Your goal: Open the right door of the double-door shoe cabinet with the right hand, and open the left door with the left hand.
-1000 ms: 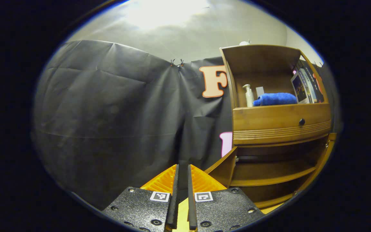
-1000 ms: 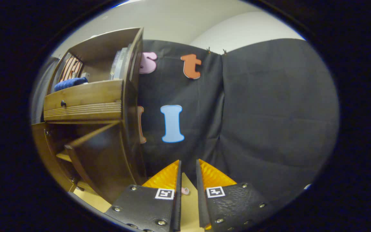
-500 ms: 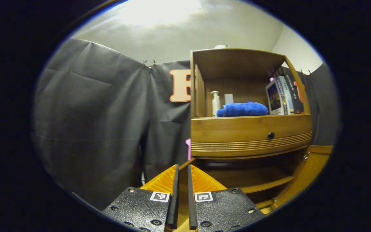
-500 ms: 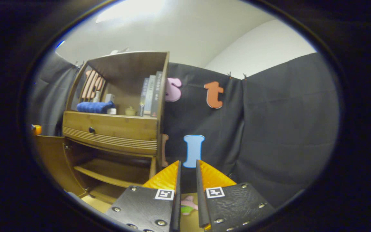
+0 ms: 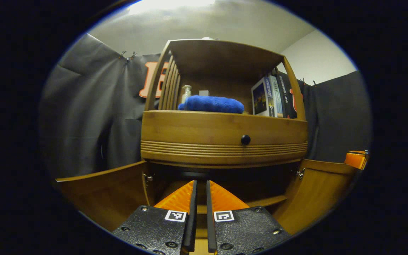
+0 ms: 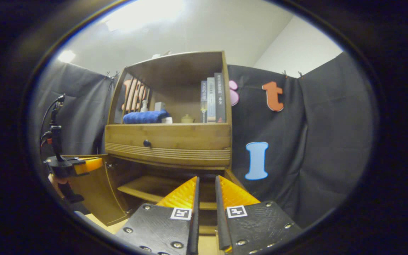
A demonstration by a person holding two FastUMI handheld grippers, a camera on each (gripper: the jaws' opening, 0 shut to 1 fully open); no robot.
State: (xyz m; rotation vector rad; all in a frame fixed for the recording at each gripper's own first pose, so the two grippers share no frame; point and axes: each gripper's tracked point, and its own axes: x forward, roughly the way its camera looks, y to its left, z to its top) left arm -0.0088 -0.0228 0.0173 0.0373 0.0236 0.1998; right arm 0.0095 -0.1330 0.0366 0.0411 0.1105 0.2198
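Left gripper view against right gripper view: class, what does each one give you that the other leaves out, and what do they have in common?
Left gripper view: the right door swung open, with the right claw beside it. Right gripper view: the left claw and the hand holding it, plus a small pot on the shelf. Both: the open left door, the blue towel, the drawer knob and the books.

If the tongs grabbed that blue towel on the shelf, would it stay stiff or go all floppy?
Probably floppy: the blue towel looks soft and fuzzy, rolled into a loose bundle on the shoe cabinet shelf. It would likely sag and unroll when lifted. It seems light, and its rough pile should not slip much.
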